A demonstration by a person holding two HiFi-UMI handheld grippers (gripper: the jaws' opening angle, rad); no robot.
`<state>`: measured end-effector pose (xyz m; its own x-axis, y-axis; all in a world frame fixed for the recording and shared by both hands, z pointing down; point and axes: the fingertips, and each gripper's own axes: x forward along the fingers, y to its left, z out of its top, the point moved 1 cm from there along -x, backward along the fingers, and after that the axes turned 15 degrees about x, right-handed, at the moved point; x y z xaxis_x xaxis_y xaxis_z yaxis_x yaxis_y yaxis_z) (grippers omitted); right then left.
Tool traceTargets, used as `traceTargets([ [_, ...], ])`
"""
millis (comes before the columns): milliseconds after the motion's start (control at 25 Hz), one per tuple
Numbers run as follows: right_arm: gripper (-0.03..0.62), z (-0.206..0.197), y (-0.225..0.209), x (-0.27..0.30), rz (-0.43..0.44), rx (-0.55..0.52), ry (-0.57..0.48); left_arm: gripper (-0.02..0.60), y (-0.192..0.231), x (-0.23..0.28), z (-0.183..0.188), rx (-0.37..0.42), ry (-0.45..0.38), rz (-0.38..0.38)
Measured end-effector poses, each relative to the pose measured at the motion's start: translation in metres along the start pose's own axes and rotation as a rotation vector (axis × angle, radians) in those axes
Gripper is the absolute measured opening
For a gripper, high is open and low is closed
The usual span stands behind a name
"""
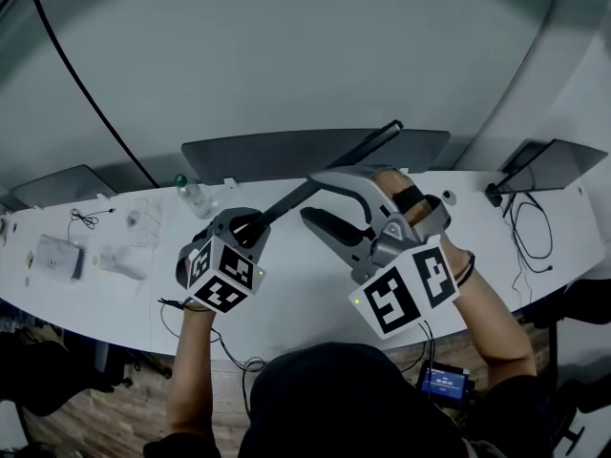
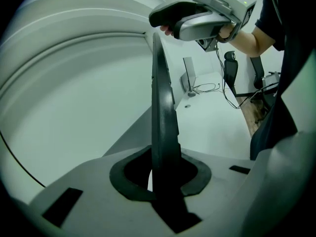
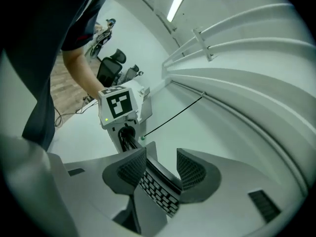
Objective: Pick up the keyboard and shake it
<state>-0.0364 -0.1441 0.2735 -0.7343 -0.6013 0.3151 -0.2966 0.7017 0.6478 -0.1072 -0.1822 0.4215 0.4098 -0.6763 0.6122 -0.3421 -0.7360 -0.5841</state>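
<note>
A slim black keyboard is held in the air over the white desk, slanting up towards the back right. My left gripper is shut on its lower left end; in the left gripper view the keyboard stands edge-on between the jaws. My right gripper straddles the keyboard's middle. In the right gripper view the key side lies between the ribbed pads, close to the left one, with a gap to the right one. The left gripper's marker cube shows beyond.
A dark flat panel stands along the desk's back edge. Laptops sit at the far right and far left. A bottle, small white items and cables lie on the desk.
</note>
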Motion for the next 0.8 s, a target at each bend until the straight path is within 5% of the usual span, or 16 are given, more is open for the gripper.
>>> traceTargets([
  [240,0.181,-0.007,0.013,0.013,-0.006,-0.187,0.107,0.093,0.006,0.002,-0.001,0.075,0.066,0.042],
  [520,0.181,-0.026,0.025,0.028,0.036,-0.263,0.211,0.094,0.010,0.005,-0.004,0.205,0.175,0.097],
  [800,0.181,-0.051,0.038,0.044,0.067,-0.311,0.311,0.094,0.012,0.009,-0.003,0.248,0.198,0.113],
])
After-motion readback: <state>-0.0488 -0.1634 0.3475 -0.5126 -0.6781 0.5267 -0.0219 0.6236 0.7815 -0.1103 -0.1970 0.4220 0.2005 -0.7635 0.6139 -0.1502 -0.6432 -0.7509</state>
